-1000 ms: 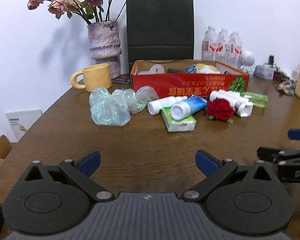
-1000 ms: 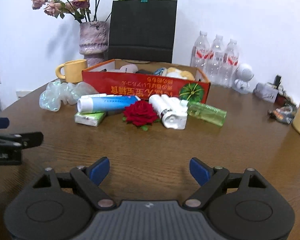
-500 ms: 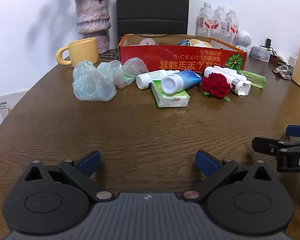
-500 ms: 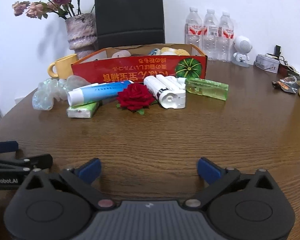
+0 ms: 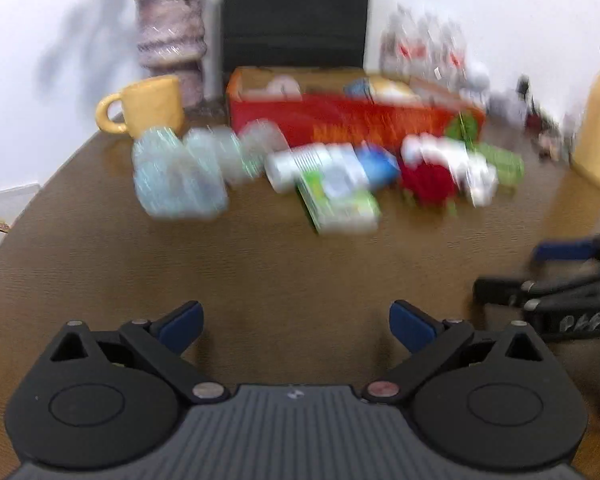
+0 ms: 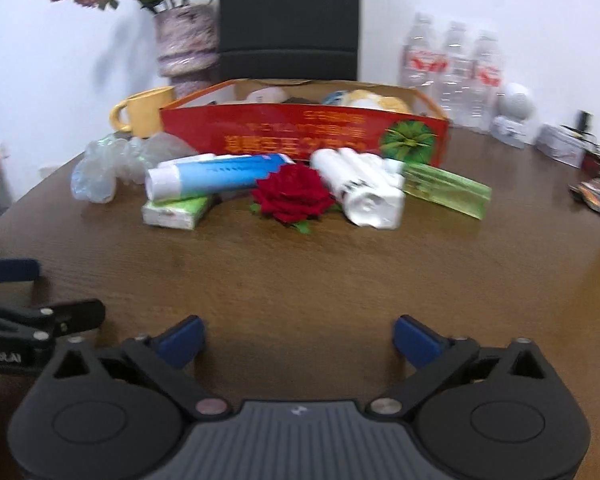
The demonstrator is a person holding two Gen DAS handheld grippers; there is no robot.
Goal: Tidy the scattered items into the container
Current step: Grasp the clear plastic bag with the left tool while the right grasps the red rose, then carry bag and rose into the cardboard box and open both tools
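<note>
One brown table (image 6: 300, 280) carries everything. At its far side stands one red cardboard box (image 6: 300, 136), several items already inside. Just before the box lie one crumpled clear wrap (image 6: 100, 168), one blue-and-white tube (image 6: 220, 174) resting on one green packet (image 6: 178, 212), one white twin bottle (image 6: 360, 188), one green bar (image 6: 444, 190) and one red rose (image 6: 292, 196). The left gripper (image 5: 296, 322) and right gripper (image 6: 298, 338) hover low, jaws spread wide, empty.

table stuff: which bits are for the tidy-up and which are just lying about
For the job:
red box
blue tube
red rose
white bottles
green tissue pack
green bottle
crumpled plastic

Just lying about:
yellow mug
vase
black bag
water bottles
</note>
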